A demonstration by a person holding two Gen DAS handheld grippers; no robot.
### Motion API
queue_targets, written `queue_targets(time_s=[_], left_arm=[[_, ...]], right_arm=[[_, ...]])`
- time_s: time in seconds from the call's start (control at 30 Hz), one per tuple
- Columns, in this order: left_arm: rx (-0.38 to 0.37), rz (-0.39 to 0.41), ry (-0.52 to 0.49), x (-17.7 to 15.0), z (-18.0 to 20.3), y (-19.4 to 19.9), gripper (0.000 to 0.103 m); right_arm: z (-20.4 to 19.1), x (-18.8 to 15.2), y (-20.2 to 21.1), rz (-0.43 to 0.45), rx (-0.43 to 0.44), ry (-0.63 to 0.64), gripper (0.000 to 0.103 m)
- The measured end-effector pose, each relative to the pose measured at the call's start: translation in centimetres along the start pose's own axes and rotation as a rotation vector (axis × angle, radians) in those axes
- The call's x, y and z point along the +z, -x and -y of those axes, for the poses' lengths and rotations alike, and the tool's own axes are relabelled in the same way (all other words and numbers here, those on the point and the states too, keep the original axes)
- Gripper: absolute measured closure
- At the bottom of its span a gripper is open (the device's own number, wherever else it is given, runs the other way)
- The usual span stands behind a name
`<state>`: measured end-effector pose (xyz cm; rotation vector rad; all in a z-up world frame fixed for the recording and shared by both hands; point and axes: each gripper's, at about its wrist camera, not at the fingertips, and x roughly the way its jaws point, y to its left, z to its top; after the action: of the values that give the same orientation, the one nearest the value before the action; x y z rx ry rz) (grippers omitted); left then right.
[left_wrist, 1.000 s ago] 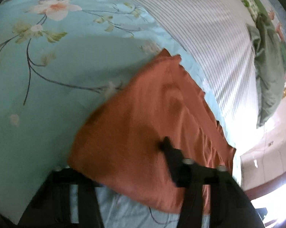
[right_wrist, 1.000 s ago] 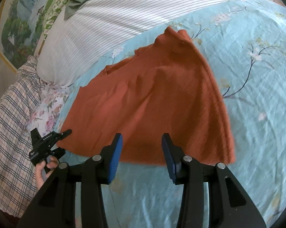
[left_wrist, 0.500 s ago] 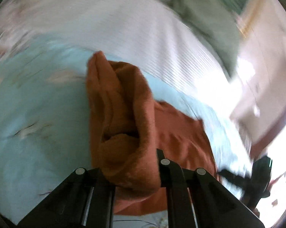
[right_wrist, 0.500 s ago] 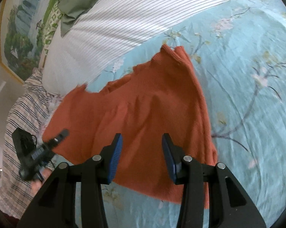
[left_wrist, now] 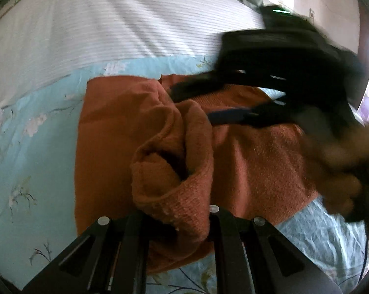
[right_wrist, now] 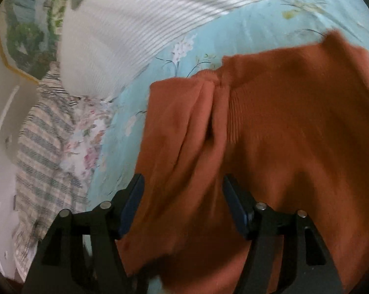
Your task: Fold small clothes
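Observation:
A rust-orange knit garment (left_wrist: 115, 127) lies on a light blue floral bedsheet (left_wrist: 37, 147). My left gripper (left_wrist: 177, 215) is shut on a bunched edge of the garment and holds that fold lifted above the rest. In the right wrist view the same garment (right_wrist: 294, 127) fills the middle and right. My right gripper (right_wrist: 184, 205) is open, its blue-padded fingers (right_wrist: 133, 203) spread either side of a raised fold of the cloth. The right gripper also shows, blurred, in the left wrist view (left_wrist: 235, 117), low over the garment.
A white striped pillow (left_wrist: 106, 22) lies along the far side of the bed, also in the right wrist view (right_wrist: 135, 29). A plaid blanket (right_wrist: 42, 152) and floral cloth (right_wrist: 86, 144) lie at the left. A framed picture (right_wrist: 20, 36) hangs beyond.
My left gripper closed on the garment's edge and carried it up and over towards the right. My right gripper moved in from the near edge over the cloth, staying open.

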<state>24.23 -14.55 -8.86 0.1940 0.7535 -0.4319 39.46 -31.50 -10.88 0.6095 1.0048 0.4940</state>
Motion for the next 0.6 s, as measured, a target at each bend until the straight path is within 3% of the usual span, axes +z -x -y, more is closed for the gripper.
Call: queue_targets(time_s=[0.07, 0.1, 0.13, 0.23, 0.3, 0.43, 0.6], left_arm=[[0.022, 0.000, -0.033, 0.0, 0.6, 0.2, 0.094], [0.037, -0.001, -0.054, -0.1, 0.9, 0.1, 0.094], [0.056, -0.003, -0.079, -0.1, 1.4, 0.0, 0.094], [0.093, 0.001, -0.127, 0.1, 2.4, 0.2, 0.094], [0.088, 0.012, -0.133, 0.7, 2.9, 0.8, 0.094], [-0.016, 0.046, -0.097, 2.5, 4.4, 2.6, 0.094], [-0.164, 0.024, -0.067, 3.6, 8.3, 1.6, 0.093]], right_arm=[[-0.3, 1.3, -1.6, -0.024, -0.005, 0.017, 0.038], [-0.7, 1.9, -2.6, -0.045, -0.013, 0.039, 0.050], [-1.0, 2.2, -3.0, -0.058, -0.029, 0.058, 0.073], [-2.2, 2.6, -1.7, -0.032, -0.036, 0.121, 0.086], [-3.0, 2.5, 1.3, 0.030, -0.033, 0.174, 0.087], [-2.3, 1.8, 6.8, 0.129, -0.080, 0.215, 0.087], [3.7, 0.3, 9.2, 0.125, -0.172, 0.110, 0.087]])
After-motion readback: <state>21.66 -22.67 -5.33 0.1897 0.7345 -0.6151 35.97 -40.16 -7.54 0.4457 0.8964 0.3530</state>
